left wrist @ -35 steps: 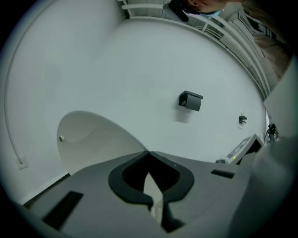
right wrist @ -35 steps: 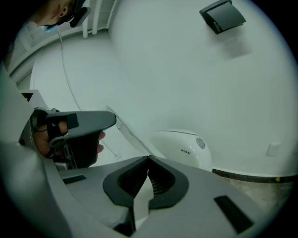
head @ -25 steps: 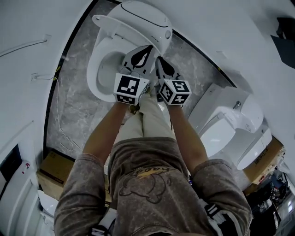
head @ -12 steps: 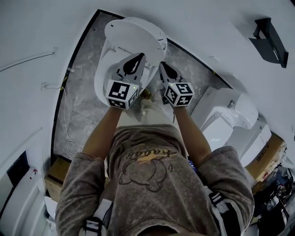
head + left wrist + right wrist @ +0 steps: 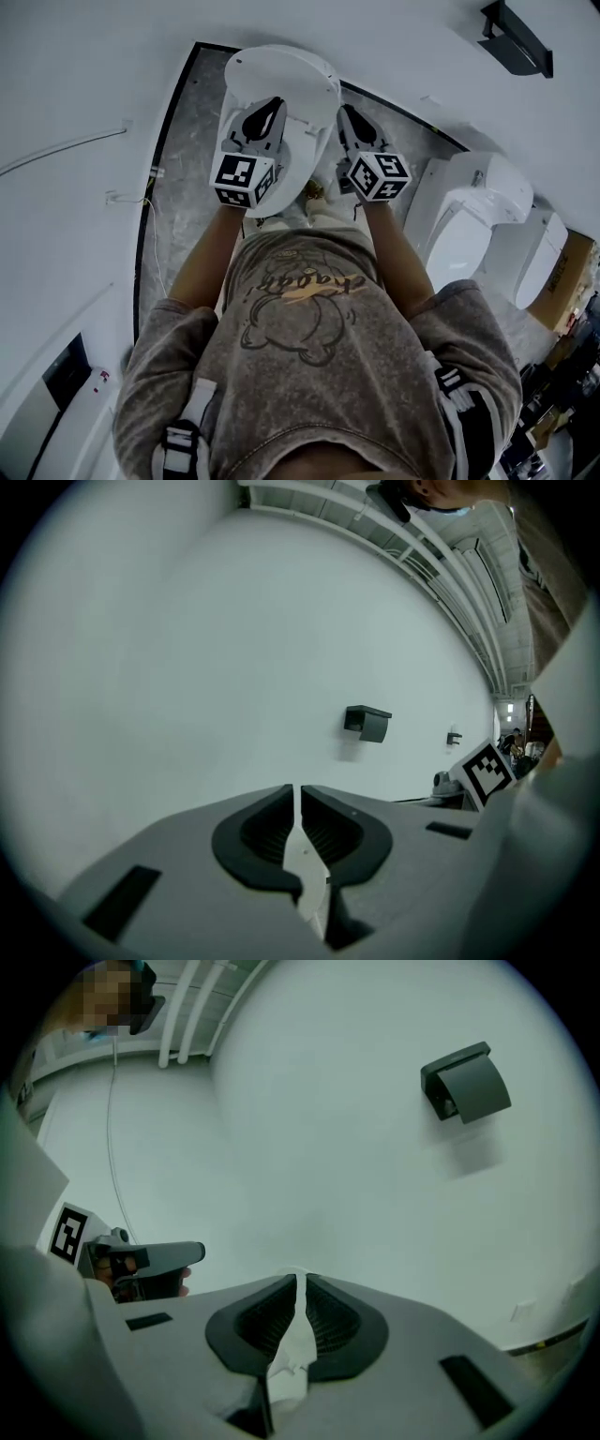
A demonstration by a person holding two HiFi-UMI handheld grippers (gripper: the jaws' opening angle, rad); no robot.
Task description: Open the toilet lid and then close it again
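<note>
both tools clenched on the white oval plastic toilet lid (image 5: 281,70), one per side. left tool (image 5: 266,105) pinches the left rim, right tool (image 5: 348,114) the right rim. in the left gripper view the jaws (image 5: 298,803) are near shut with only a thin white sliver of lid edge (image 5: 306,860) between them, and it's the same in the right gripper view (image 5: 300,1297), white rim (image 5: 292,1349) wedged in the ribbed pads. two-sided grip makes sense: it keeps the lid square on its hinge and stops it dropping freely. both tool cameras look past the rim at the white wall (image 5: 328,1166) and the dark wall-mounted paper holder (image 5: 466,1082), so the tools point toward the back wall, not down. from the head view the lid covers the bowl and no bowl opening shows. exact lid angle unclear; my read is it's mid-swing on the close. grey marble floor strip (image 5: 178,150) on either side, second white toilet (image 5: 469,216) to the right, well apart.
</note>
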